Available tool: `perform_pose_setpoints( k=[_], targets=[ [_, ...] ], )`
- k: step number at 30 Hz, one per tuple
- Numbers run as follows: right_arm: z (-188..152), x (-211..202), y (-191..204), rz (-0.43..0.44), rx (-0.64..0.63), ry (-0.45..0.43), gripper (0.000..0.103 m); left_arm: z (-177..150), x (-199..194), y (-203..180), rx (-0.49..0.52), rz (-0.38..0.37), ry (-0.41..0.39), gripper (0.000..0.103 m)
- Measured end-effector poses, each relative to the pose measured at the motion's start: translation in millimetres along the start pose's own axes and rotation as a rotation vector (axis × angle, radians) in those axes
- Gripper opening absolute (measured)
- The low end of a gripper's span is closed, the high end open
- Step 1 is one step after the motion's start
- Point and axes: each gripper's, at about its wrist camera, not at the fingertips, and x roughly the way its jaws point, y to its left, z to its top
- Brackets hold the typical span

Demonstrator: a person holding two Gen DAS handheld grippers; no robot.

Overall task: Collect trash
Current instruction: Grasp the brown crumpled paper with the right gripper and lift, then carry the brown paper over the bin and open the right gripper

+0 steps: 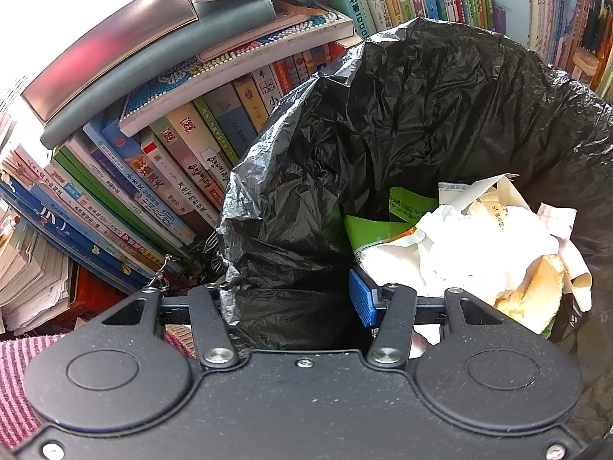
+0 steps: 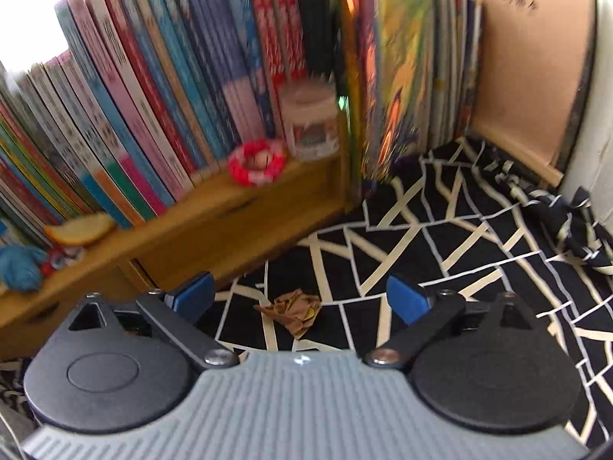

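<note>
Two grippers: left gripper (image 1: 295,303) pinches the crinkly black plastic trash bag (image 1: 402,122) rim at lower centre; right gripper (image 2: 299,299) hangs spread wide over a crumpled brown paper scrap (image 2: 293,312).

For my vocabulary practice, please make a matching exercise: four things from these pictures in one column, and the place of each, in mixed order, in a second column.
Things:
1. brown crumpled wrapper
2. white crumpled paper
3. white jar
4. black bag rim

Places:
a. inside the black trash bag
b. on the wooden shelf, before the books
c. between the left gripper fingers
d. on the black and cream cloth

Pairs: 1-d, 2-a, 3-b, 4-c
</note>
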Motion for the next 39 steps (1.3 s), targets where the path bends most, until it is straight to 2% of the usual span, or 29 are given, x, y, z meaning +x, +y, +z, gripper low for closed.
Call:
perform_pose_setpoints(
  k=[8, 12, 14, 15, 17, 18, 19, 21, 39],
  targets=[
    [-15, 42, 15, -0.043, -0.046, 0.050, 0.100, 2, 2, -2, 0.007, 0.016, 0.007, 0.051],
    [-17, 55, 20, -0.050, -0.080, 0.070, 0.096, 2, 1, -2, 0.010, 0.019, 0.007, 0.051],
    [-17, 60, 21, -0.047, -0.093, 0.094, 0.088, 2, 1, -2, 0.013, 0.020, 0.006, 0.051],
    [-17, 63, 21, -0.044, -0.097, 0.114, 0.080, 2, 1, -2, 0.013, 0.020, 0.006, 0.051],
    [-17, 64, 22, -0.045, -0.109, 0.146, 0.061, 2, 1, -3, 0.013, 0.020, 0.006, 0.051],
    [-17, 63, 22, -0.042, -0.116, 0.148, 0.046, 2, 1, -3, 0.014, 0.020, 0.006, 0.051],
    [-18, 60, 24, -0.042, -0.124, 0.147, 0.040, 2, 1, -3, 0.014, 0.019, 0.005, 0.051],
    [-20, 54, 29, -0.040, -0.137, 0.146, 0.036, 1, 1, -2, 0.015, 0.017, 0.002, 0.051],
    [7, -49, 41, 0.061, -0.185, 0.025, 0.035, -5, -2, 1, 0.029, 0.006, -0.022, 0.051]
  ],
)
